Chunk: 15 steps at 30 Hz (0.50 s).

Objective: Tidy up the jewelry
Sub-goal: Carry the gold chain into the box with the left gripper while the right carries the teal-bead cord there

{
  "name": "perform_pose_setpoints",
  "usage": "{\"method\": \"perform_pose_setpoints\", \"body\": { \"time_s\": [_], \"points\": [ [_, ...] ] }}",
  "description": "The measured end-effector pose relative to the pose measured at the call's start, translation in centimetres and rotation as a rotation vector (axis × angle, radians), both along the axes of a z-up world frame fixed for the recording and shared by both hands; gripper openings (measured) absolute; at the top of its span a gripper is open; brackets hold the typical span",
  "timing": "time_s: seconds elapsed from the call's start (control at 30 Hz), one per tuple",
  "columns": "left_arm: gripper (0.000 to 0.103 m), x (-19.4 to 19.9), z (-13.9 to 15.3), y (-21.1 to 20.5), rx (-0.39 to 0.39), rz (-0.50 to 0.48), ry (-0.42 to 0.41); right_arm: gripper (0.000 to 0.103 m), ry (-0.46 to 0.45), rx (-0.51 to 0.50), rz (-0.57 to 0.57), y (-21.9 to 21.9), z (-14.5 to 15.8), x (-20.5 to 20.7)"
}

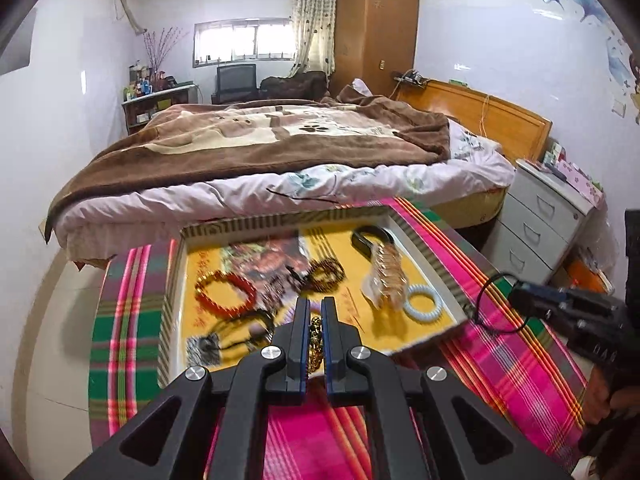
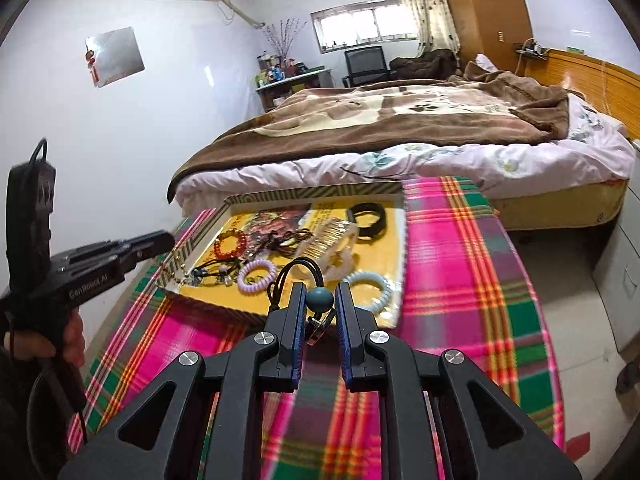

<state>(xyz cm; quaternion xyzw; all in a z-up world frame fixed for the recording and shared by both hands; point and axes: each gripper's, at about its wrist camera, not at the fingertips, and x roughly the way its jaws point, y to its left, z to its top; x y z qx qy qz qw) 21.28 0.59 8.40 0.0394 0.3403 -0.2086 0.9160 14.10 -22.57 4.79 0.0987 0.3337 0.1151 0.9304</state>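
The left hand-held gripper was clamped on a gold-coloured trinket, its long axis running along the fingers, just above the near edge of the tray on the table. The right hand-held gripper gripped a teal-beaded hair tie, also at the tray's near edge, toward its right corner. Both pieces faced the tray straight ahead, so neither hand seemed clearly closer
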Motion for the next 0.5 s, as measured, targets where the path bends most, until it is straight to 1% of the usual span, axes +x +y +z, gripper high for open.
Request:
{"method": "perform_pose_setpoints", "body": {
  "time_s": [0.13, 0.27, 0.4, 0.5],
  "points": [
    [0.005, 1.7, 0.3, 0.3, 0.007, 0.001, -0.012, 0.015, 0.009, -0.005, 0.02, 1.6, -0.3, 1.6],
    [0.005, 3.2, 0.0, 0.6, -0.008, 0.002, -0.008, 0.015, 0.028, -0.018, 0.037, 3.1, -0.9, 3.2],
    [0.005, 4.0, -1.6, 1.0, -0.015, 0.002, 0.021, 0.015, 0.054, -0.026, 0.046, 4.0, -1.8, 4.8],
    [0.005, 4.6, -3.6, 1.2, -0.013, 0.004, 0.063, 0.015, 0.09, -0.05, 0.053, 4.9, -3.1, 6.1]
  ]
}}
